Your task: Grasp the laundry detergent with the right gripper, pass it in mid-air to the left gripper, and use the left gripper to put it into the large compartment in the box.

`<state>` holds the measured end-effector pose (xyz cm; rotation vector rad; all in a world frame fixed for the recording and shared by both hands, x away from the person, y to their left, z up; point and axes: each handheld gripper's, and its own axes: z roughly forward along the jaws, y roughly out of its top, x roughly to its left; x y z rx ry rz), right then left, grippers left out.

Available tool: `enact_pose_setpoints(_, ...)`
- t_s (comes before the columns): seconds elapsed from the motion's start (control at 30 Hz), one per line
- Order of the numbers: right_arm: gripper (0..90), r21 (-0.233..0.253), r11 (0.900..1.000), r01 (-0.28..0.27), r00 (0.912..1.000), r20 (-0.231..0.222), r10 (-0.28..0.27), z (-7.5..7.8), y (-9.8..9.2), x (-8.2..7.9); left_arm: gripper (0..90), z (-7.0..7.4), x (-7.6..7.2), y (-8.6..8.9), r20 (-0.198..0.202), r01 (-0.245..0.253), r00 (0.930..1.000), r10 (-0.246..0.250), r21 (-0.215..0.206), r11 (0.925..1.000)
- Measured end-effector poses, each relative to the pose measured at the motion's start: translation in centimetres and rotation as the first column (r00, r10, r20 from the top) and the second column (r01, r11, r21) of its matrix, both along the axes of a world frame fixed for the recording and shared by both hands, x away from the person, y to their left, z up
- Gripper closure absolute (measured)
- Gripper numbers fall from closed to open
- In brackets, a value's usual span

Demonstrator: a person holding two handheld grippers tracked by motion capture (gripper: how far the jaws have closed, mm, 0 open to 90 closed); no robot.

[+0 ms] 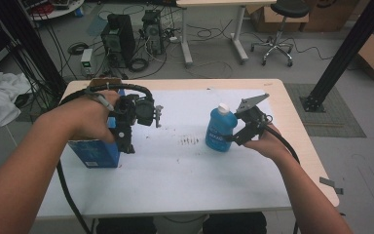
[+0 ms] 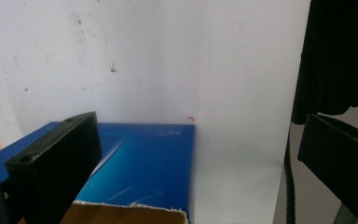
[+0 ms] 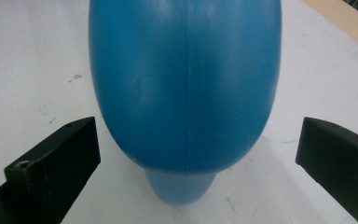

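Nearest the person: both forearms enter from the near table edge. The left hand [image 1: 90, 119] holds the left gripper [image 1: 126, 141] above a blue cardboard box [image 1: 95, 153] at the near-left of the white table surface [image 1: 175, 175]. In the left gripper view the jaws stand wide apart with nothing between them; the box [image 2: 140, 163] sits below, its torn brown top edge visible, and one jaw overlaps its left part, contact not discernible.

Mid-table, right side: the right hand [image 1: 265, 144] holds the right gripper [image 1: 231, 139] against the side of a blue bottle [image 1: 220, 129], which stands upright with a white cap [image 1: 223, 108]. In the right gripper view the jaws are spread wide on either side of the bottle [image 3: 186, 88], a gap showing on each side; nothing gripped.

Between box and bottle: dark scuff marks [image 1: 190, 141] on the surface.

Beyond the table: computer towers [image 1: 119, 39] and cables on the floor, a stool [image 1: 280, 24], another desk [image 1: 214, 19].
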<state>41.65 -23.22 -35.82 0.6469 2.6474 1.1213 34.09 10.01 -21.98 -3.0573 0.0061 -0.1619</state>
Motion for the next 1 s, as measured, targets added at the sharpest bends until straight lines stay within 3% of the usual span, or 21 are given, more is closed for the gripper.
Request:
enact_pose_setpoints(0.6, 0.0, 0.114, 0.993, 0.028, 0.9989, 0.033, -0.032, -2.4, 0.7, 0.0, 0.1, 0.1, -0.3, -0.1, -0.001, -0.003, 1.0000, 0.003, 0.003, 1.0000)
enact_pose_setpoints(1.0, 0.9, 0.208, 0.977, 0.048, 0.9936, 0.090, -0.068, -3.9, 0.7, -0.5, 0.1, 0.0, -0.3, 0.2, -0.001, -0.005, 1.0000, 0.005, 0.004, 1.0000)
